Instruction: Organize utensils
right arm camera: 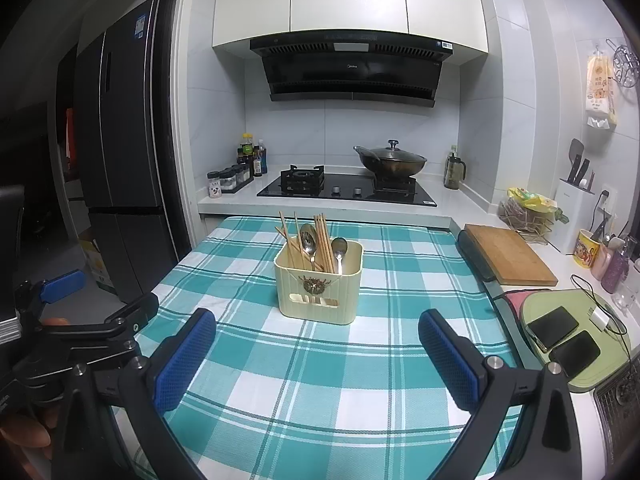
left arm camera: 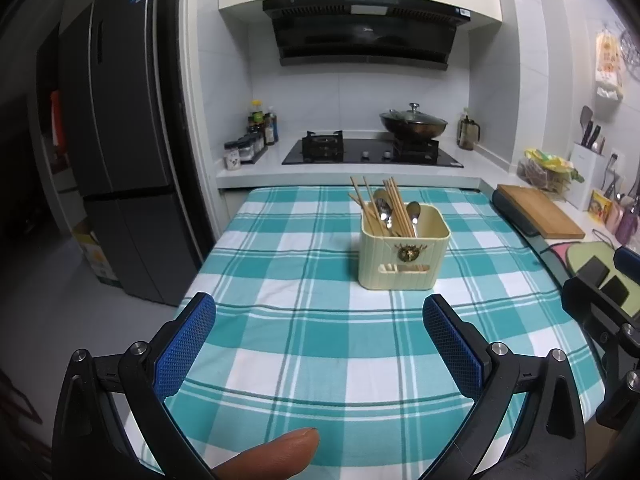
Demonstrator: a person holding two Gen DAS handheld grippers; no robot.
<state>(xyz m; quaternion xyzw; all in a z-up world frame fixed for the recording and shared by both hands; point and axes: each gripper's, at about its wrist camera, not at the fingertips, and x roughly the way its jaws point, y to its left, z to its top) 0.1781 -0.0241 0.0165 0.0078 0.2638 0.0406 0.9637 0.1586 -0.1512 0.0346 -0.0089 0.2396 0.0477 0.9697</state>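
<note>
A cream utensil holder (left arm camera: 404,256) (right arm camera: 318,290) stands on the teal checked tablecloth (left arm camera: 312,340) (right arm camera: 320,380). Several wooden chopsticks (left arm camera: 394,206) (right arm camera: 322,240) and metal spoons (left arm camera: 414,212) (right arm camera: 339,249) stick up out of it. My left gripper (left arm camera: 320,324) hovers open in front of the holder, nothing between its blue pads. My right gripper (right arm camera: 318,338) is likewise open and empty, just short of the holder. The left gripper shows at the left edge of the right wrist view (right arm camera: 60,280). A fingertip (left arm camera: 272,456) pokes in at the bottom.
Behind the table a counter carries a gas hob (right arm camera: 344,188), a lidded wok (right arm camera: 390,160) and spice bottles (right arm camera: 248,160). A wooden cutting board (right arm camera: 508,254) and two phones (right arm camera: 560,338) on a green mat lie to the right. A dark fridge (left arm camera: 116,152) stands at the left.
</note>
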